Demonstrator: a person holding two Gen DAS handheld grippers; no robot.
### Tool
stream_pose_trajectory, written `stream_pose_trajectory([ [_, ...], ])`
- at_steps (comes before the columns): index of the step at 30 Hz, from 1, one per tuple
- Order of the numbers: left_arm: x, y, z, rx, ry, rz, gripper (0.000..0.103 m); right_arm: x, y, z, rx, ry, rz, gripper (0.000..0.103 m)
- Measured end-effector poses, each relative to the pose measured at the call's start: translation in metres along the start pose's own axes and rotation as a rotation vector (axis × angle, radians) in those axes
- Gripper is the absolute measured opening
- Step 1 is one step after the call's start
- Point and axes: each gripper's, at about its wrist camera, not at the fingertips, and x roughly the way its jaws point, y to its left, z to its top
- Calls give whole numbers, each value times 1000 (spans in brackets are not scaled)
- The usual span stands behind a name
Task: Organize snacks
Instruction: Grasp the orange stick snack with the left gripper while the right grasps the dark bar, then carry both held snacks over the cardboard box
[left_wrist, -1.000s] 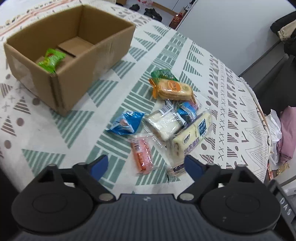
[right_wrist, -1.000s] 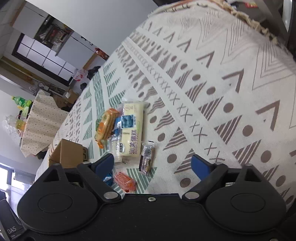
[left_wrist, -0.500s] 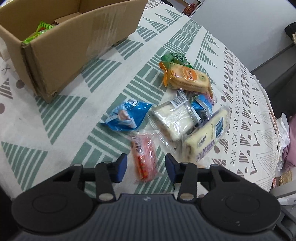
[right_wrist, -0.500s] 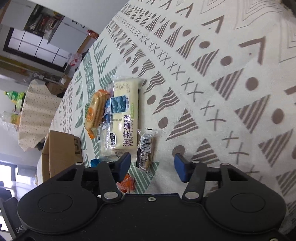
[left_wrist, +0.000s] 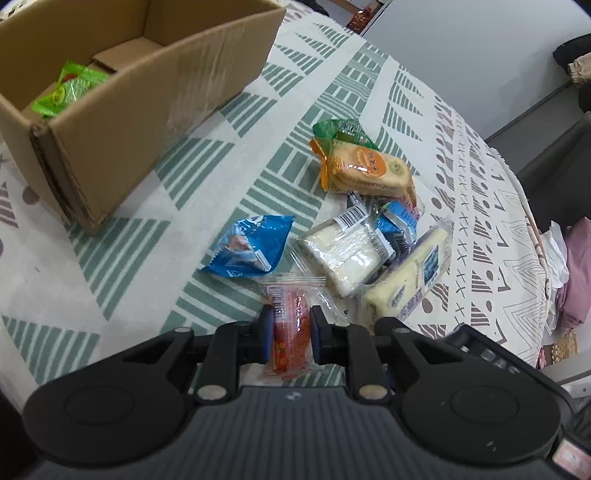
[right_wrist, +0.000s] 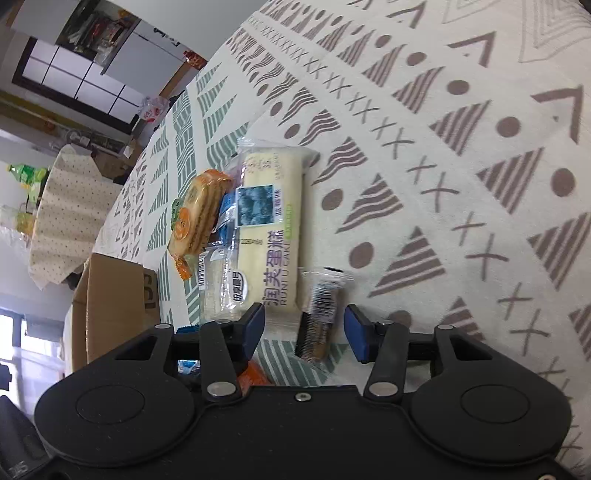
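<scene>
The left gripper (left_wrist: 291, 332) clamps the red snack packet (left_wrist: 290, 325); the right gripper (right_wrist: 304, 330) is closing, its jaws half-wide around the dark snack bar (right_wrist: 319, 314), pads apart from it.

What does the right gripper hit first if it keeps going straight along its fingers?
Likely the small dark snack bar, already lying between the closing jaws of the right gripper, pads not yet touching. Beyond it, only tablecloth, though depth is hard to judge.
</scene>
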Motion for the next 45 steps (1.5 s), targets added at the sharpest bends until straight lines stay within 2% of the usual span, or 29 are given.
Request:
stream_pose_trajectory([
  [3, -5, 1, 0, 7, 1, -13, 19, 6, 6, 0, -20, -7, -11, 36],
  [6, -11, 0, 1, 24, -7, -20, 19, 8, 10, -2, -54, -13, -52, 21],
  [8, -16, -1, 1, 33, -7, -31, 19, 4, 8, -2, -43, -20, -43, 18],
  [10, -23, -3, 0, 47, -15, -37, 19, -2, 8, -3, -50, -43, -44, 18],
  [22, -77, -1, 3, 75, -87, -72, 19, -48, 23, -13, -79, -150, 98, 18],
  [30, -110, 7, 10, 64, -156, -74, 18, -62, 44, -19, -124, -161, 216, 18],
  [45, -154, 35, 45, 25, -278, -50, 18, -57, 93, -29, -185, -151, 353, 18],
])
